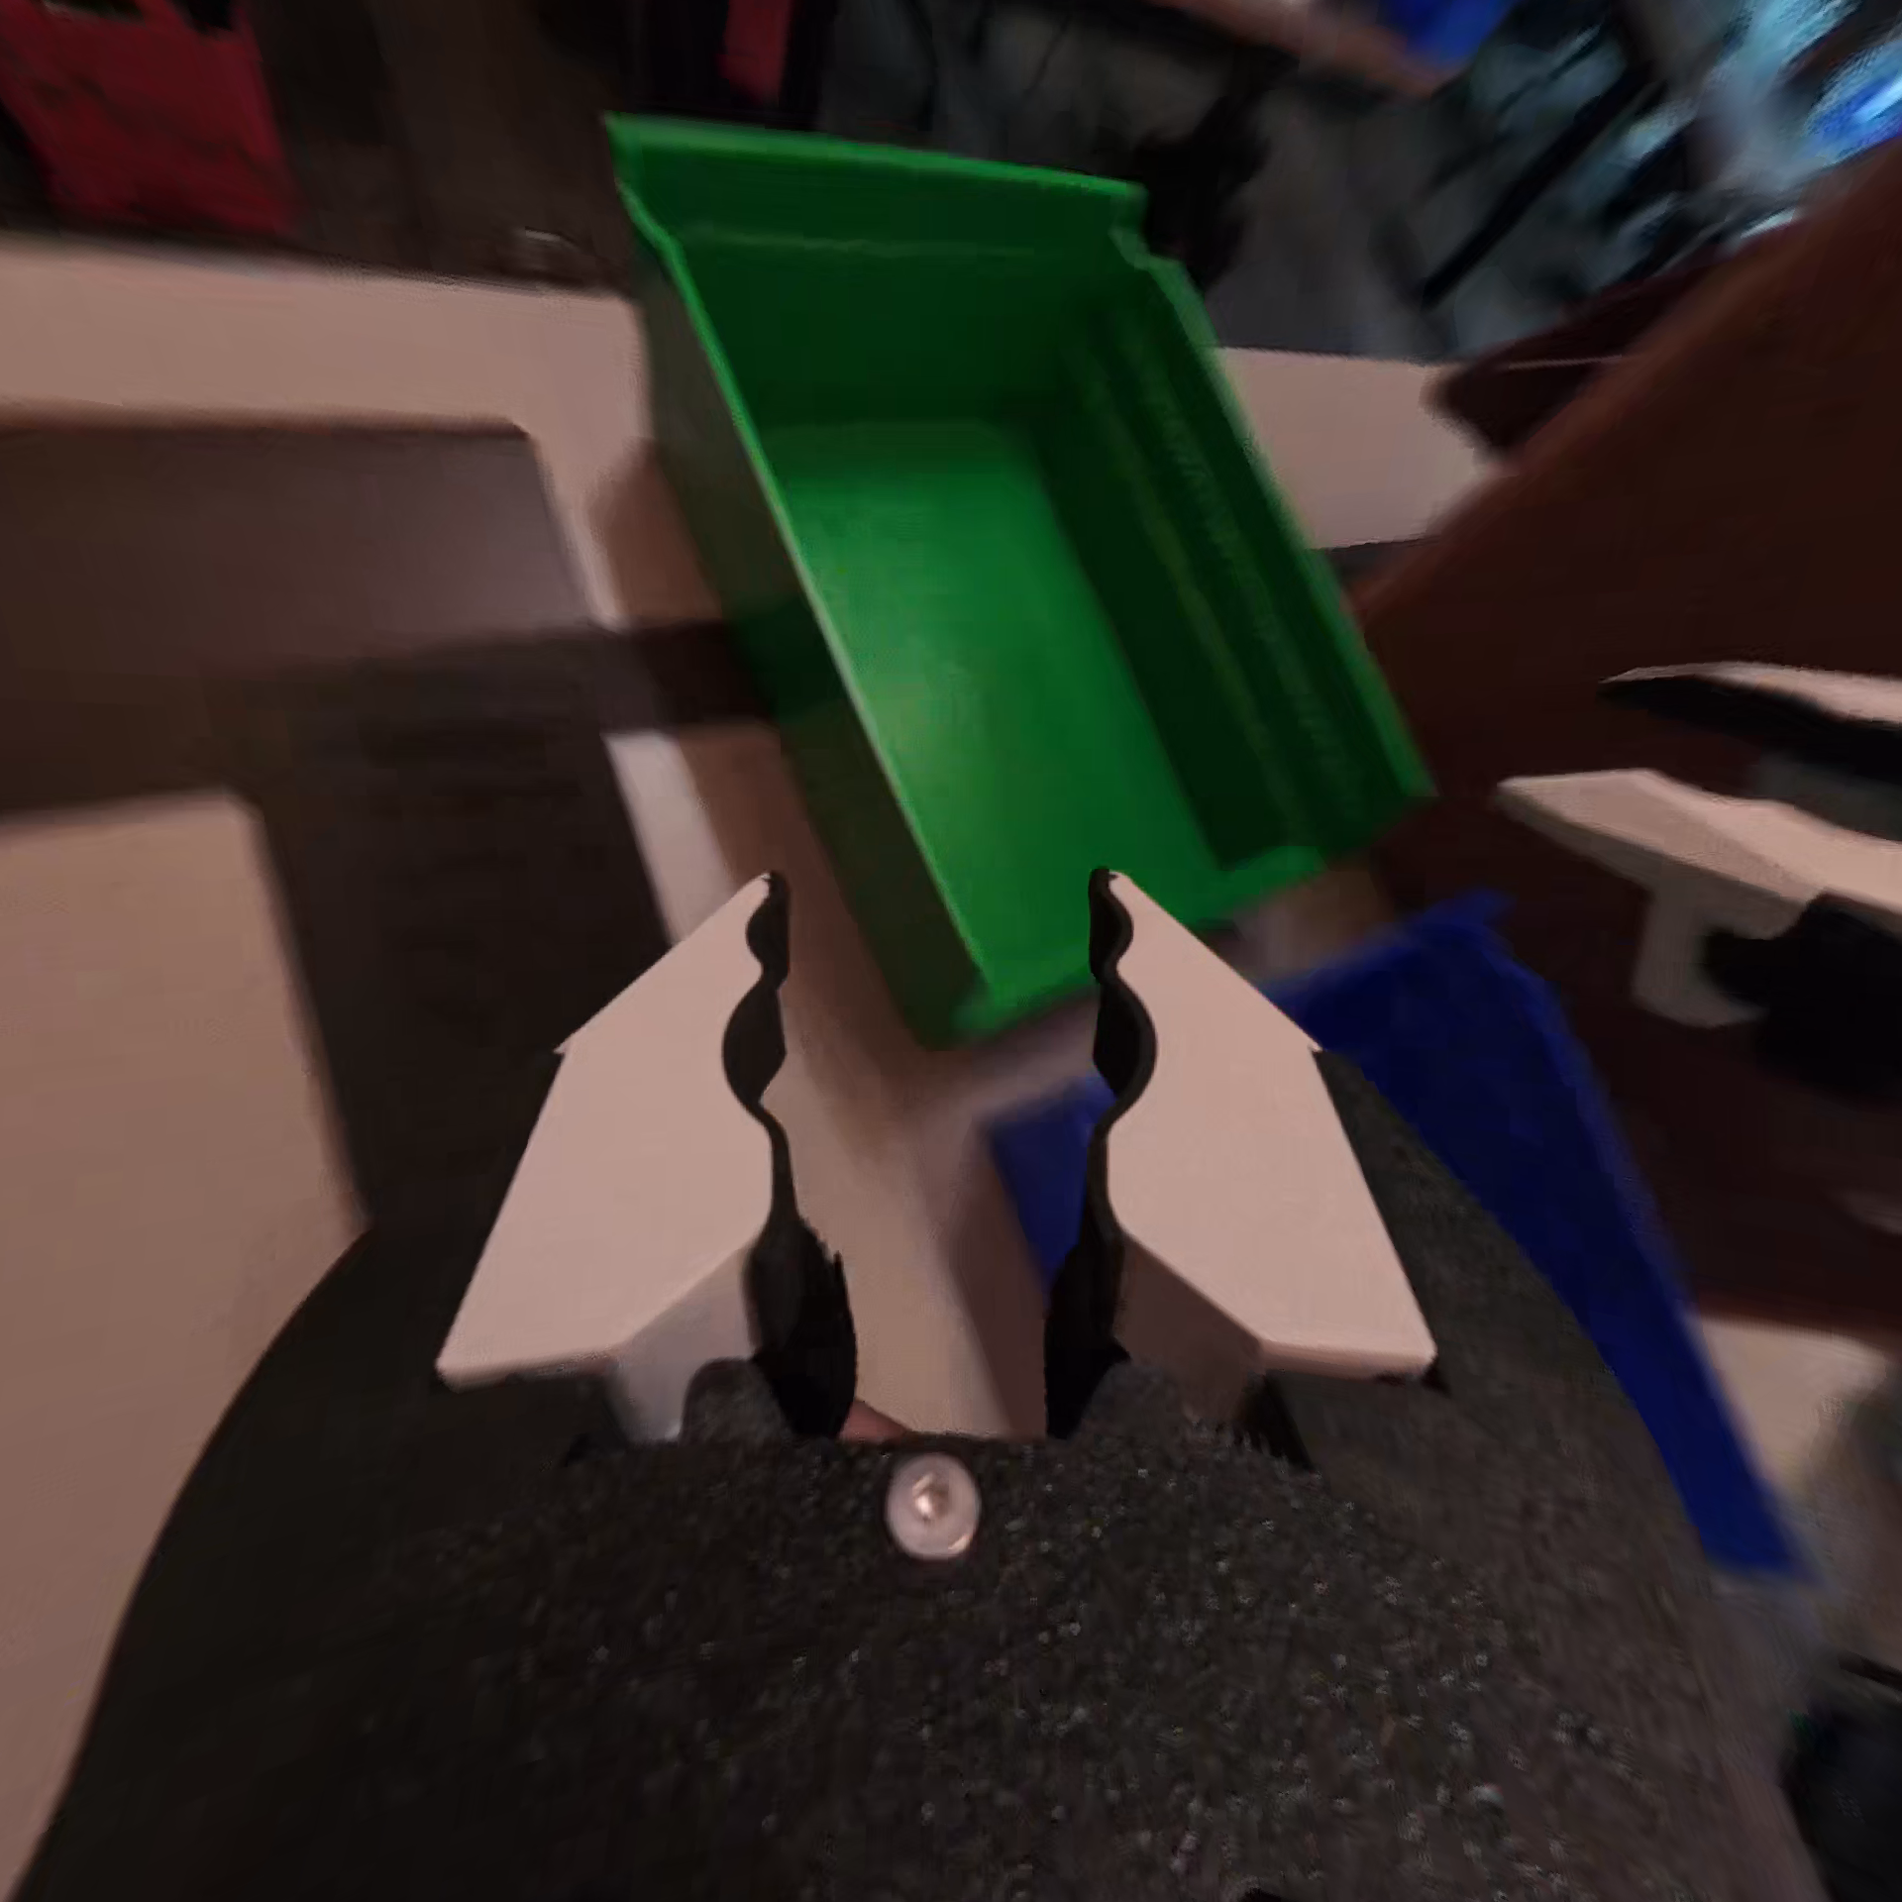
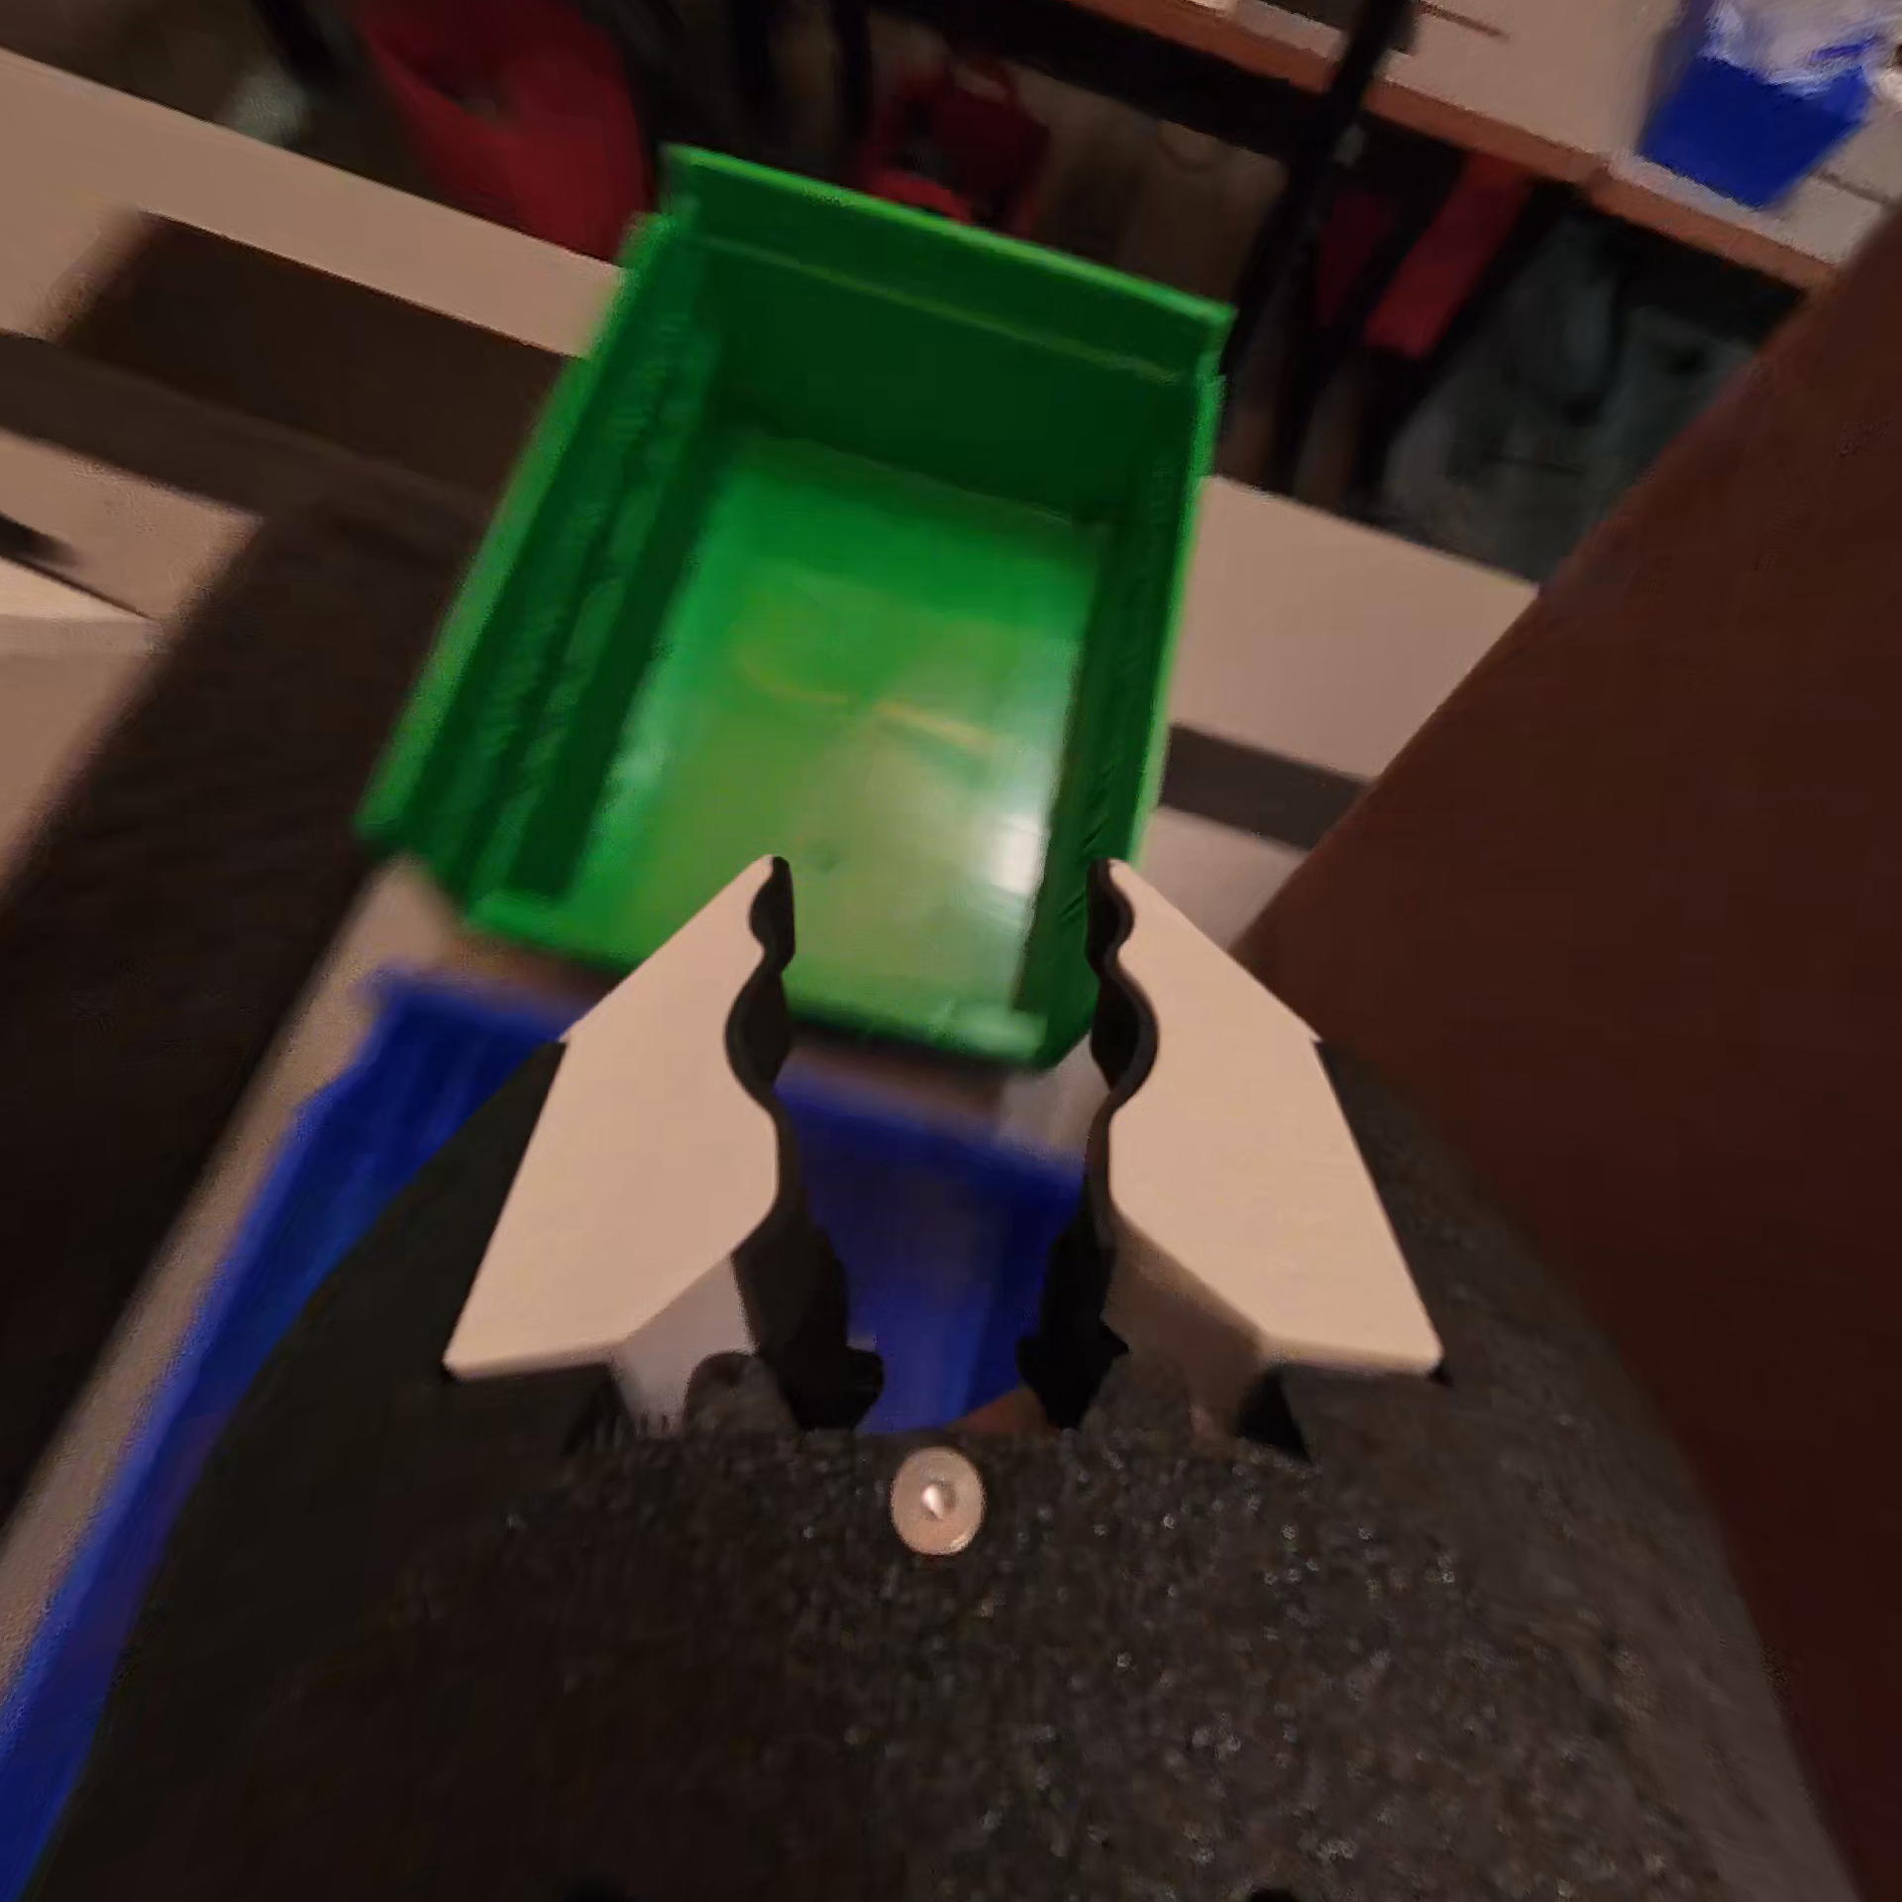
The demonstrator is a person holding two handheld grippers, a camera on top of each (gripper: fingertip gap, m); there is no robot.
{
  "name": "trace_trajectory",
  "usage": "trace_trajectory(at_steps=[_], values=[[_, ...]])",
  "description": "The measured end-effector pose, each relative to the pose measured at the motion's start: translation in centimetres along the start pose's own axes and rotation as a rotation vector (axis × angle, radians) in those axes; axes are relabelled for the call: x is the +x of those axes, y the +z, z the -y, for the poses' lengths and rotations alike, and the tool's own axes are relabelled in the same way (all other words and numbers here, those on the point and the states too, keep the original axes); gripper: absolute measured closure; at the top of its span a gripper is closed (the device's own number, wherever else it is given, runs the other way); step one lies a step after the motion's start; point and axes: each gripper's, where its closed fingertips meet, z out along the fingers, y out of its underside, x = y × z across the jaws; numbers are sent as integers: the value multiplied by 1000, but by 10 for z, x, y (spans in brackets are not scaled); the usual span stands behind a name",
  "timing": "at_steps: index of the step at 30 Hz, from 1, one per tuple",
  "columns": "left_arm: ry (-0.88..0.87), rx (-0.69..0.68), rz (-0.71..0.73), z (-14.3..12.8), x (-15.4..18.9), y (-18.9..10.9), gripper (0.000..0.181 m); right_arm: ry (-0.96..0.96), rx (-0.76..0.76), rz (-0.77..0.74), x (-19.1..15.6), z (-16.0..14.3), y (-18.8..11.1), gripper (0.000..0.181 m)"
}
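My left gripper (image 1: 937,890), two pale wedge fingers with wavy black pads on a rough black body, is spread apart and grips nothing. Between its fingers I see only the pale tabletop (image 1: 885,1184). Just beyond its tips, filling the centre of the left wrist frame, sits an open green plastic storage bin (image 1: 967,638), its floor bare, its low front lip nearest my right-hand finger. A blue plastic bin (image 1: 1462,1132) lies at the lower right of that frame, just beside the green one, partly hidden by my finger. At the right edge, the pale fingers of my right gripper (image 1: 1698,885) reach in below a brown blurred sleeve or arm (image 1: 1647,515).

In the right wrist frame my right gripper (image 2: 939,885) is likewise released, holding nothing. Its tips hover over the near lip of the green bin (image 2: 854,669), which fills the upper centre and looks empty, with a glossy glare on its floor. The blue bin (image 2: 906,1214) lies under the fingers, at the lower left and centre, just in front of the green one. Both views are smeared with blur.
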Motion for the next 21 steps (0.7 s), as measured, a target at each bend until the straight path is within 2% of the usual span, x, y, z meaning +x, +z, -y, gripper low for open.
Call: trace_trajectory(at_steps=[2, 4, 5, 7, 9, 10, 12, 13, 14, 16, 18, 21], values=[[-117, 7, -147, -60, 38, -31, 117, 60, -4, 107, -23, -53, -51, 124], [-168, -62, -114, -127, 55, -43, 89, 45, -111, 87, -28, -123, -80, 119], [-160, -106, -113, -156, 66, -45, 89, 14, -150, 27, -21, -153, -91, 115], [-130, -190, -120, -201, 89, -42, 89, -15, -181, -84, -7, -197, -109, 117], [-59, -251, -80, -229, 100, -34, 89, 18, -191, -116, -5, -227, -120, 120], [-34, -268, -74, -238, 104, -30, 95, 33, -191, -129, -4, -238, -122, 124], [-26, -295, -86, -246, 112, -26, 128, 94, -259, -93, -7, -267, -117, 127], [-11, -300, -68, -246, 111, -26, 132, 137, -300, -37, -13, -279, -113, 140], [17, -315, -51, -247, 109, -26, 136, 186, -311, 48, -24, -285, -110, 175], [62, -318, 4, -247, 104, -27, 145, 245, -299, 44, -29, -285, -110, 177], [101, -305, 62, -247, 95, -32, 159, 155, -316, -19, -38, -285, -122, 176], [62, -259, 26, -243, 91, -51, 169, 163, -273, -104, -59, -281, -152, 176]])
